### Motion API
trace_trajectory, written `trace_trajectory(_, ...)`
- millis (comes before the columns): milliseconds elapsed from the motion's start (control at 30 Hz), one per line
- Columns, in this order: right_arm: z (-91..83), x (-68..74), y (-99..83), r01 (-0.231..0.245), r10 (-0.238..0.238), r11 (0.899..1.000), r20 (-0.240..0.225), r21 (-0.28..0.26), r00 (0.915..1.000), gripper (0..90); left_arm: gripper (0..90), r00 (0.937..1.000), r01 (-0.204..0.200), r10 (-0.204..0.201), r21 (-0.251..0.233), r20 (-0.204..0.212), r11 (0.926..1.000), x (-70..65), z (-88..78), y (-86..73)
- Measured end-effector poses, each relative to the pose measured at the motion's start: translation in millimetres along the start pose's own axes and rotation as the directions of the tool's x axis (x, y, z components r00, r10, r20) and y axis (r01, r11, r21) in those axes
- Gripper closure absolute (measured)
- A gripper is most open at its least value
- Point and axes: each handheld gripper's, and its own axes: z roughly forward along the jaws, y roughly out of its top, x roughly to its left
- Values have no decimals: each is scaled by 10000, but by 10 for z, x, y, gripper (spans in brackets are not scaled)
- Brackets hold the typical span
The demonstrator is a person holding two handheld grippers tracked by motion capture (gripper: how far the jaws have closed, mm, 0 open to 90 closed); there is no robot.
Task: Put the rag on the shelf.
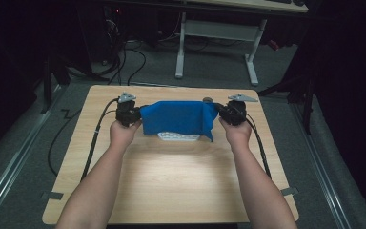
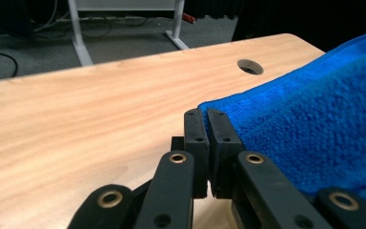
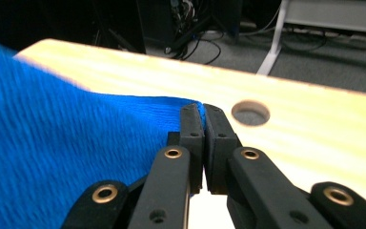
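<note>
Now the bright blue terry cloth towel (image 1: 177, 118) hung stretched between the two tools above the light wooden table (image 1: 171, 176), its long axis running straight from the left gripper (image 1: 132, 114) across to the right gripper (image 1: 225, 113), each equally near with one top corner. Both sets of jaws were pressed together on the fabric, the left pinching the towel's edge on its inner side, the right doing the same, and a white printed sheet (image 1: 178, 137) lay just below the hanging cloth. By count: one towel, two grippers, one sheet, one round hole (image 2: 250, 67) in the table beyond the jaws.
</note>
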Motion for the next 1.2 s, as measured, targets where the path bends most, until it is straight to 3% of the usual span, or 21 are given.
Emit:
trace_trajectory(100, 40, 24, -96, -1, 2, 9996, -19, 281, 10000, 884, 881, 9999, -115, 115, 151, 53, 9998, -41, 38, -64)
trace_trajectory(333, 101, 29, -254, -178, 181, 9984, -50, 536, 9998, 883, 879, 9996, 128, -135, 286, 244, 9995, -56, 92, -168)
trace_trajectory(900, 114, 60, -421, -376, 392, 9972, -223, 645, 9990, 870, 861, 9974, 455, -484, 545, 527, 9975, -97, 201, -304)
trace_trajectory(1100, 133, 68, -441, -386, 401, 9969, -210, 686, 9990, 847, 818, 9978, 456, -479, 489, 464, 9978, -100, 163, -325)
trace_trajectory(1200, 137, 78, -445, -331, 346, 9967, -194, 741, 9992, 793, 730, 9982, 489, -504, 482, 315, 9976, -90, 126, -328)
